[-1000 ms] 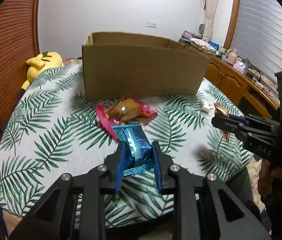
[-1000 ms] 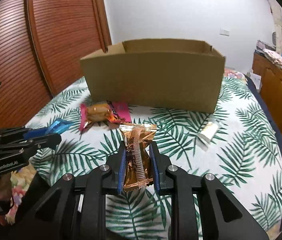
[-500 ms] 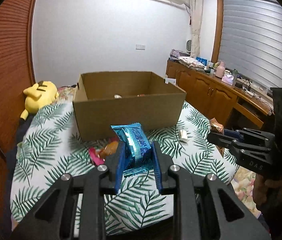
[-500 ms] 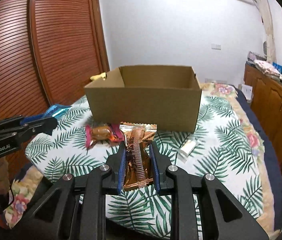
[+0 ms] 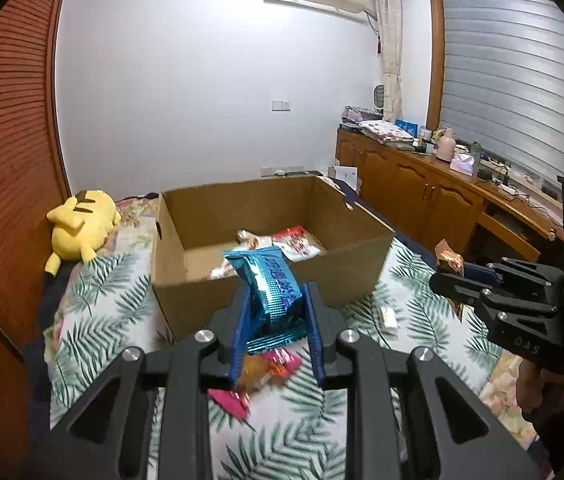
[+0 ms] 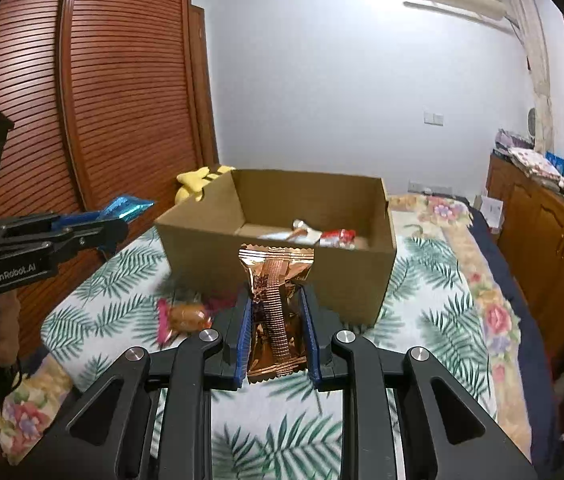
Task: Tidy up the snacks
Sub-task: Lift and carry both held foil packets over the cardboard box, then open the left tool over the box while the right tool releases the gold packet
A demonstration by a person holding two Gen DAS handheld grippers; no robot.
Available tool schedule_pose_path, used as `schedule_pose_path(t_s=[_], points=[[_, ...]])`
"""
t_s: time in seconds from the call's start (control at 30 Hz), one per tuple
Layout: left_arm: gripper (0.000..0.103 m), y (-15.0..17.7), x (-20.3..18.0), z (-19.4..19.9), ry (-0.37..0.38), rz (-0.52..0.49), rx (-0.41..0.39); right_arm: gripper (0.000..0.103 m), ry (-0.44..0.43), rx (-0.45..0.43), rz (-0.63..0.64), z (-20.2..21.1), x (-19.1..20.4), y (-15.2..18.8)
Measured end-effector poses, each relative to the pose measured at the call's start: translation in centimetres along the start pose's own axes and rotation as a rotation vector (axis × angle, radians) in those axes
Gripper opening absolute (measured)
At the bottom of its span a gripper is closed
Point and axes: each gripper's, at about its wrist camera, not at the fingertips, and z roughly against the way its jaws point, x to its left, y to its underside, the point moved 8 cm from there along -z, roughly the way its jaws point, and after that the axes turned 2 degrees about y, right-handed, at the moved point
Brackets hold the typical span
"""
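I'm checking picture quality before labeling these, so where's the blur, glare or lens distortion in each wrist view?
Left wrist view: strong fisheye bending of the louvered wardrobe; pink snack smeared under the left gripper; glare on the blue packet. Right wrist view: same bending; leaf-print bedspread blurred near the bottom; copper packet glints.

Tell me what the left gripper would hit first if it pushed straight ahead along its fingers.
Probably the cardboard box: its near wall stands right beyond the left gripper and the blue snack packet it clamps. Depth is unclear, so it might clear the rim.
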Motion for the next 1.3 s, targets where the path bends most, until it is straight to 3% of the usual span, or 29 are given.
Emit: schedule_pose_path(t_s=[0.4,0.7,0.93,1.23,1.3], points=[[0.023,-3.1,2.1,-6.2,0.005,0.022,0.039,0.021,-0.002,-0.006,0.001,-4.8,-1.5,-3.1],[0.023,-3.2,3.4,-10.6,0.006,0.046,0.099,0.021,0.007,0.029,0.005,-8.8,-2.5,-3.9],[0.023,-2.2,4.7,-14.0,-0.007,0.053,0.156,0.021,0.009,0.092,-0.061,-13.2,-4.3,-3.6],[0.025,-1.9,5.6,-15.7,-0.009,0.061,0.177,0.022,0.029,0.083,-0.045,-14.3,-4.2,-4.3],[0.03,-2.0,5.9,-15.9,-0.011,0.073,0.173,0.025,0.034,0.09,-0.044,-14.9,-4.2,-4.4]])
